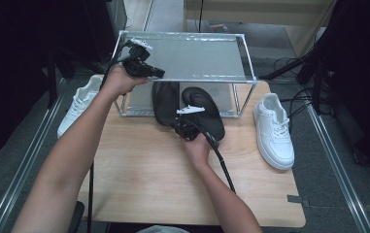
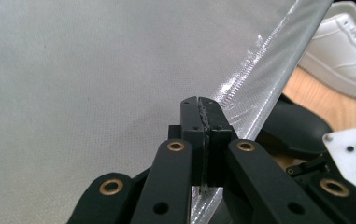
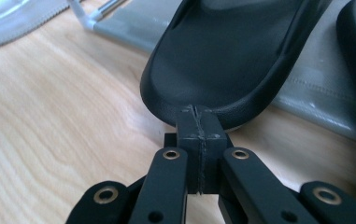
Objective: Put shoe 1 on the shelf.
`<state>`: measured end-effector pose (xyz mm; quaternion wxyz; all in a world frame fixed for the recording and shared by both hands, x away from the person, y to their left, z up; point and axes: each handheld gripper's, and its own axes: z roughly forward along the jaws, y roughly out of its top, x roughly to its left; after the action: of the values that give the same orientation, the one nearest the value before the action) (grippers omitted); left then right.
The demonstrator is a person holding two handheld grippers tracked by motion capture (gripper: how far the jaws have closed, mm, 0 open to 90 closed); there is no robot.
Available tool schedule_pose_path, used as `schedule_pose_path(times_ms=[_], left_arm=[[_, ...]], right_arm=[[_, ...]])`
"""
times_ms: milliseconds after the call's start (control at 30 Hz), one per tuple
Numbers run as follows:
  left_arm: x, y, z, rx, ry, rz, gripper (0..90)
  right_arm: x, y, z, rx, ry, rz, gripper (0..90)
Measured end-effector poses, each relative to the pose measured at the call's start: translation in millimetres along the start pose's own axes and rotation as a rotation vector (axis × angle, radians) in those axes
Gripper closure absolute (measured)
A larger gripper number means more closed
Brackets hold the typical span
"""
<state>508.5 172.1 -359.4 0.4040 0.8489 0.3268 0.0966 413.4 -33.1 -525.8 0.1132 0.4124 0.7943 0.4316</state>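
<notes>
Right gripper [image 3: 197, 112] jaws pressed together, empty, tips against heel rim of black slipper [image 3: 234, 56] half under shoe rack [image 1: 182, 36]. Left gripper [image 2: 202, 109] likewise closed, empty, over rack's top sheet. Advice: push slipper straight, slowly, beside second slipper [image 1: 165, 102].

Rack [image 1: 182, 60]: upper centre of the high view, on the table's [image 1: 148, 184] far edge.
Slippers: left slipper [image 1: 165, 104] and right slipper [image 1: 207, 109] side by side on the rack's lower shelf, heels jutting toward the frame's bottom.
Right sneaker [image 1: 273, 131]: right of the rack, on the table.
Left sneaker [image 1: 78, 104]: left of the rack, off the table.
</notes>
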Motion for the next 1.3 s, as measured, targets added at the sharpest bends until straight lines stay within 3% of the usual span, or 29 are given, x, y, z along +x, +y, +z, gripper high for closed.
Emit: schedule_pose_path(times_ms=[233,433,633,767,967,1200,1300], left_arm=[[-0.3,2.5,0.1,0.021,0.003,-0.019,90.0],[-0.4,2.0,0.4,0.018,0.005,-0.013,90.0],[-2.0,2.5,0.3,0.023,0.014,0.004,90.0],[0.2,2.2,0.5,0.020,0.003,-0.014,90.0],[-1.6,2.8,0.4,0.024,0.013,-0.001,90.0],[1.0,2.2,0.6,0.017,-0.001,-0.027,90.0],[0.4,2.1,0.3,0.016,0.003,-0.013,90.0]], right_arm=[[-3.9,12.7,14.3,0.001,-0.018,0.029,90.0],[-11.5,15.3,24.6,0.009,0.005,0.090,90.0],[-9.8,16.0,23.8,0.011,-0.003,0.077,90.0],[-7.6,13.7,10.3,0.012,0.003,0.045,90.0],[-7.4,3.0,-18.9,-0.011,0.006,0.024,90.0],[-15.1,-14.0,-54.9,-0.007,0.024,0.006,90.0],[-21.5,-18.8,-69.6,-0.018,0.015,-0.004,90.0]])
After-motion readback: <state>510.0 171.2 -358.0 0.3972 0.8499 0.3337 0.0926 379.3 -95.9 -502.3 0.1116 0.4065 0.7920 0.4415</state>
